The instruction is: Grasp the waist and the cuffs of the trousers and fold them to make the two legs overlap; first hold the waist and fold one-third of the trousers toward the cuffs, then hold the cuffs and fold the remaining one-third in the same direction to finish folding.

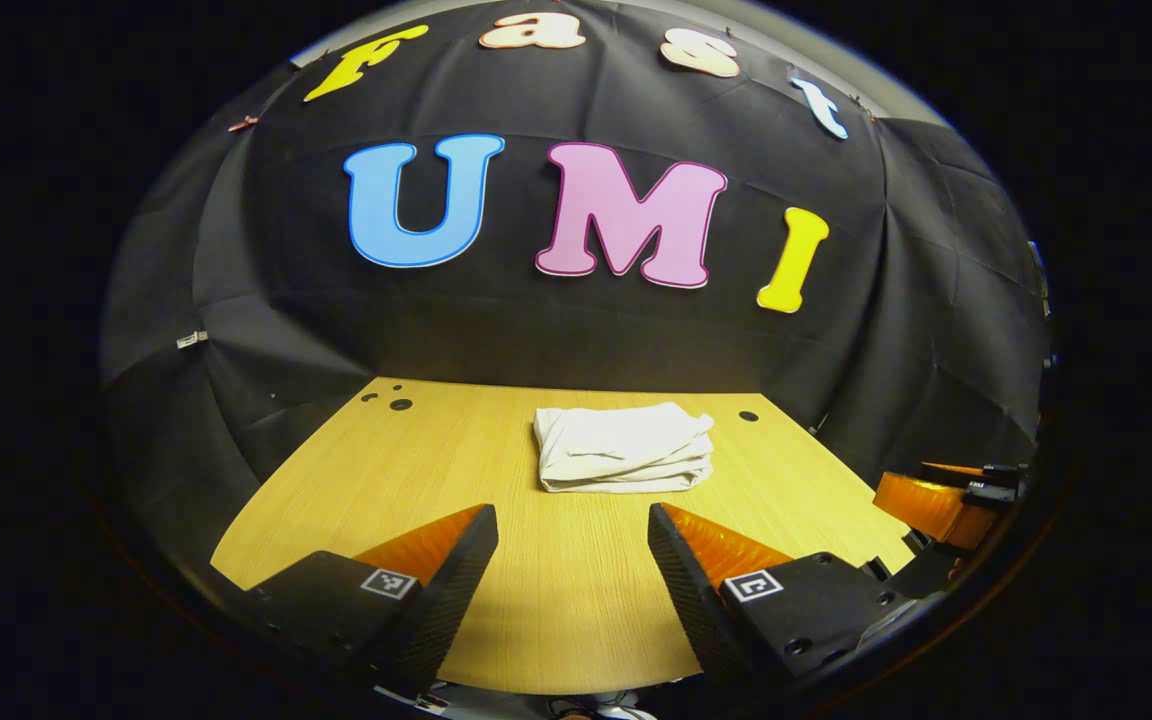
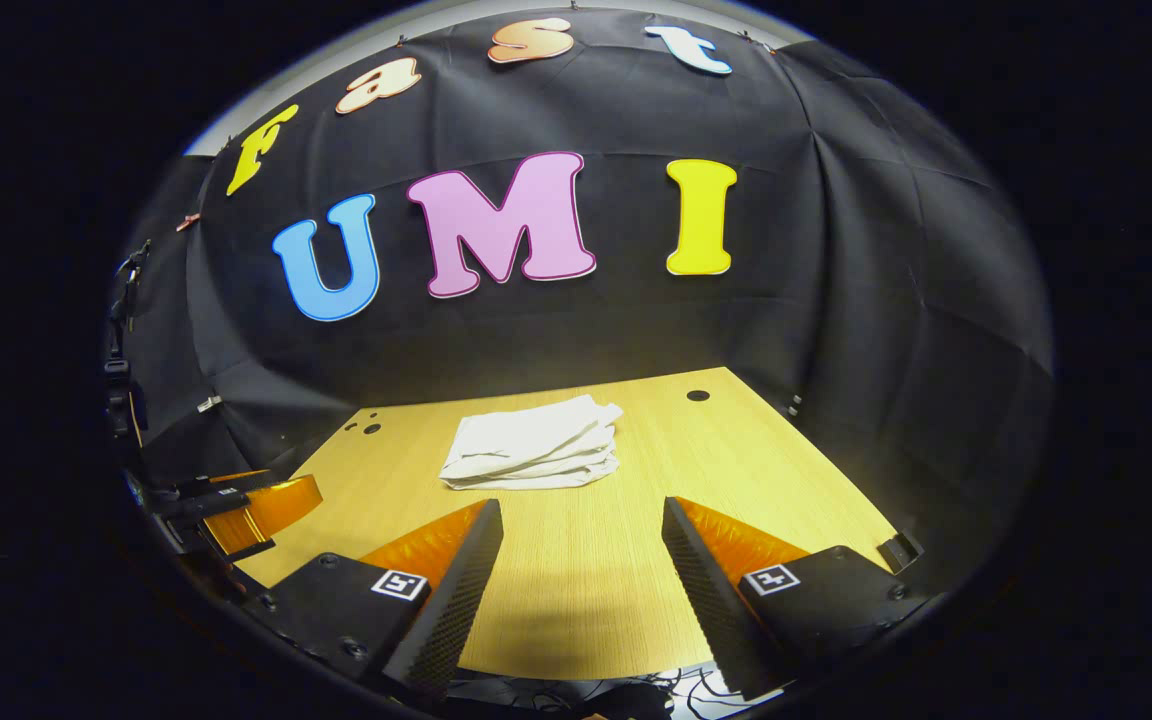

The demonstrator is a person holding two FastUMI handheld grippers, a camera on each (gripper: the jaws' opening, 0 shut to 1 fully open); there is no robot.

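White trousers (image 1: 624,448) lie on a light yellow wood-grain table (image 1: 576,620).

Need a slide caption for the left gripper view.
Open left gripper faces folded white trousers on the wooden table.

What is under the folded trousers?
The trousers lie folded on the wooden table, which shows all around them. Whatever is between their layers or directly beneath them is covered, so I cannot tell.

Both cameras are hovering above the near edge of the wooden table (image 1: 576,600), looking across it toward the folded trousers (image 1: 624,447) and wall: the left gripper view from their left, the right gripper view from their right.
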